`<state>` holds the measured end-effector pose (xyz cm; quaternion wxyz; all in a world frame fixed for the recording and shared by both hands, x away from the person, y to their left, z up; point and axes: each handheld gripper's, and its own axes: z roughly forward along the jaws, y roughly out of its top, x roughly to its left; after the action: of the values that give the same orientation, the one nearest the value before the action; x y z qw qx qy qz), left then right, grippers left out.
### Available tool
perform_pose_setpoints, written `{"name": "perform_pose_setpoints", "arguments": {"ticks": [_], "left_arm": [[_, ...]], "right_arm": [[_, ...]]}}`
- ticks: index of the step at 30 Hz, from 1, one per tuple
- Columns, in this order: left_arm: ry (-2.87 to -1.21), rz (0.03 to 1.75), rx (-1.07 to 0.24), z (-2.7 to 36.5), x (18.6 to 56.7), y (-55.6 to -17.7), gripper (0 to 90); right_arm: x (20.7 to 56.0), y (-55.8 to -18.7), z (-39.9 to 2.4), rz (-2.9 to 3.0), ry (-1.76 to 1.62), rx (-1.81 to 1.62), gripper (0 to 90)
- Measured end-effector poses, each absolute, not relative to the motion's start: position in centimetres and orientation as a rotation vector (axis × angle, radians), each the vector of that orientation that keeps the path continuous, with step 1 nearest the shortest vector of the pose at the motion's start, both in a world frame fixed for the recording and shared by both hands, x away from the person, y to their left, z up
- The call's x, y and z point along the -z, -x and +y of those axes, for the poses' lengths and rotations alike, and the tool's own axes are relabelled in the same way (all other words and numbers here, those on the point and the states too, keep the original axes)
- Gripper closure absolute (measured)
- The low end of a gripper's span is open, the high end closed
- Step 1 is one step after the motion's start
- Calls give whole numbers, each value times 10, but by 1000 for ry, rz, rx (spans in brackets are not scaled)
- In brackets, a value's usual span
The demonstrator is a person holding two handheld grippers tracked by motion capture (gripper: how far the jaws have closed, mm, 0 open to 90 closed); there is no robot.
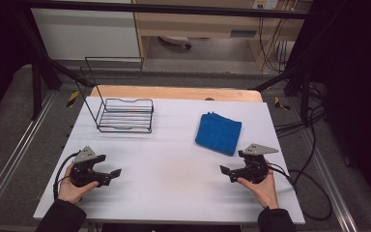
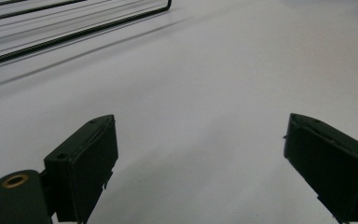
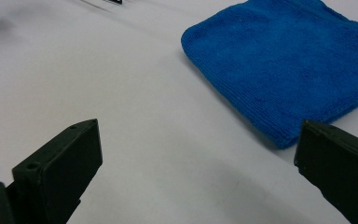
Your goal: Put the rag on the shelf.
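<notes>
Left gripper (image 1: 107,175) and right gripper (image 1: 232,172) held low over near tabletop (image 1: 174,169), jaws of both spread wide, nothing gripped. Folded blue cloth (image 1: 218,133) laid flat just beyond right gripper, near edge within easy reach, judged next target. Wire rack (image 1: 125,115) set far left, well apart from cloth.

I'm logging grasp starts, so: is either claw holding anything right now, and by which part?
Nothing is held. The left claw and right claw both stand open over bare table; the blue cloth lies untouched ahead of the right one.
</notes>
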<state>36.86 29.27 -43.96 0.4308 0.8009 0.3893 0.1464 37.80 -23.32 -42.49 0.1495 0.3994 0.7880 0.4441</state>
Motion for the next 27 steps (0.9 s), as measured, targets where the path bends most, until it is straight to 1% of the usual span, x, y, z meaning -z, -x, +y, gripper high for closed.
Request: {"name": "perform_pose_setpoints", "arguments": {"ticks": [5, 12, 13, 14, 16, 17, 18, 19, 21, 22, 24, 25, 27], "left_arm": [[-1998, 969, -368, 292, 440, -368, 98], [-1992, 980, -366, 293, 440, -368, 101], [-1991, 979, -366, 293, 440, -368, 101], [-1990, 978, -366, 293, 440, -368, 102], [-1991, 979, -366, 293, 440, -368, 103], [-1992, 980, -366, 293, 440, -368, 104], [-1995, 981, -366, 293, 440, -368, 104], [-1998, 986, -367, 293, 441, -368, 106], [-1998, 989, -369, 294, 441, -368, 107], [-1995, 992, -371, 294, 440, -368, 107], [-1994, 992, -373, 294, 440, -369, 108], [-1994, 993, -372, 294, 440, -369, 108], [-1995, 992, -372, 294, 440, -369, 109]], "right_arm": [[417, -385, -220, 2248, -1128, -1266, 33], [413, -409, -194, 2272, -1083, -1207, 113], [413, -409, -194, 2272, -1083, -1207, 113], [415, -418, -186, 2281, -1072, -1187, 155], [416, -421, -184, 2289, -1069, -1176, 169], [420, -430, -176, 2299, -1060, -1163, 222], [420, -430, -176, 2299, -1060, -1163, 222], [424, -439, -170, 2310, -1043, -1149, 259], [427, -442, -166, 2321, -1041, -1141, 275], [430, -449, -161, 2336, -1036, -1122, 316], [433, -454, -157, 2348, -1032, -1097, 358], [434, -457, -155, 2354, -1022, -1083, 401], [436, -462, -151, 2364, -996, -1057, 435]]}}
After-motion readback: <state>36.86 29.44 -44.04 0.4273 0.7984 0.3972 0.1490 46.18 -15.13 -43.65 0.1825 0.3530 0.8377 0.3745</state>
